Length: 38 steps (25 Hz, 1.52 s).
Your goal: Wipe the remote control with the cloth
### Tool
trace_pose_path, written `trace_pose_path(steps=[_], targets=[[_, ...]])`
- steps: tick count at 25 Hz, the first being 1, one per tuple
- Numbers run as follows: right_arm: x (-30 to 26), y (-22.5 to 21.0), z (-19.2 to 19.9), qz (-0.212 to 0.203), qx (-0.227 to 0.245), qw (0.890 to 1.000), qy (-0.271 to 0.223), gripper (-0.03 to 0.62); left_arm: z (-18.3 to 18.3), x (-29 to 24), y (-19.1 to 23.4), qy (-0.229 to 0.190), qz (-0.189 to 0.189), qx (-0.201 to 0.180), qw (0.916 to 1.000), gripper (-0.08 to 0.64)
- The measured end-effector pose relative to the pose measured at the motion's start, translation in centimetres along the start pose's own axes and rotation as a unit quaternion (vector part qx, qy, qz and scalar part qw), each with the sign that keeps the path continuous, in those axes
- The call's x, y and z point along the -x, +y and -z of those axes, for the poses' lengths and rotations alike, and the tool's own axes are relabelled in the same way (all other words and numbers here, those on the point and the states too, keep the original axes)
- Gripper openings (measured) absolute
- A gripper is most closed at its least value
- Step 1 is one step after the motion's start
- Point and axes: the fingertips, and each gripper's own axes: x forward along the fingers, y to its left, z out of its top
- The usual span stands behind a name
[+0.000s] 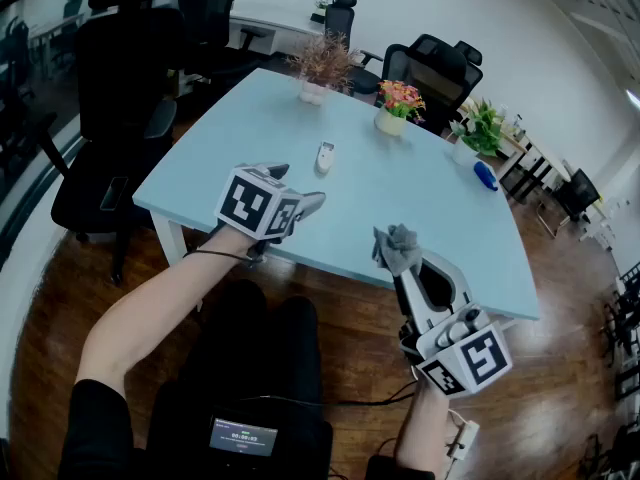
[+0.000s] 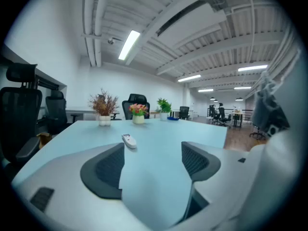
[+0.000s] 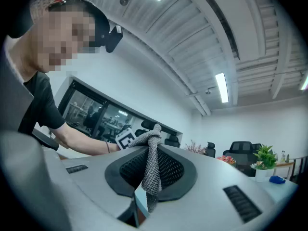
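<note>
Left claw (image 1: 296, 188) in head view hovered over the near edge of the bench (image 1: 440, 218), jaws apart, empty. Remote control (image 1: 325, 156) lay on the bench ahead of it, not touching. Right claw (image 1: 403, 266), off to its right, gripped the grey cloth (image 1: 397, 246). Left gripper view: jaws wide, remote control (image 2: 129, 140) ahead, slightly left. Right gripper view: jaws clamped on cloth (image 3: 152, 172), bunched above them.

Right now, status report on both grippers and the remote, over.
Left gripper open, empty. Right gripper shut on cloth. Remote on table, untouched. Nothing in the way.
</note>
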Motion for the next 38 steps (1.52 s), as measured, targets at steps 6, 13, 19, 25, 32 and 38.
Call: trace_pose_path(steps=[6, 13, 19, 25, 32, 38], targets=[[-3.8, -6.6, 4.3, -0.014, -0.033, 0.999, 0.025, 0.028, 2.0, -13.9, 6.6, 0.115, -0.101, 0.046, 0.9871, 0.391], [-8.5, -13.5, 7.5, -0.022, -0.042, 0.998, 0.04, 0.028, 2.2, -24.6, 12.8, 0.157, -0.12, 0.005, 0.9802, 0.402], [-12.3, -17.9, 10.2, -0.041, -0.047, 0.997, 0.045, 0.028, 2.5, -26.4, 11.9, 0.202, 0.014, -0.036, 0.9786, 0.298], [-16.3, -20.7, 12.4, -0.057, -0.064, 0.995, 0.047, 0.028, 2.3, -29.2, 12.5, 0.236, 0.047, -0.087, 0.9668, 0.316], [-20.4, -24.6, 18.4, -0.051, -0.105, 0.986, 0.118, 0.028, 2.4, -28.3, 12.2, 0.204, 0.095, -0.158, 0.9614, 0.208], [-27.7, -24.7, 22.3, -0.069, -0.104, 0.976, 0.179, 0.028, -0.7, -25.9, 13.4, 0.084, 0.0, -0.274, 0.958, 0.206]])
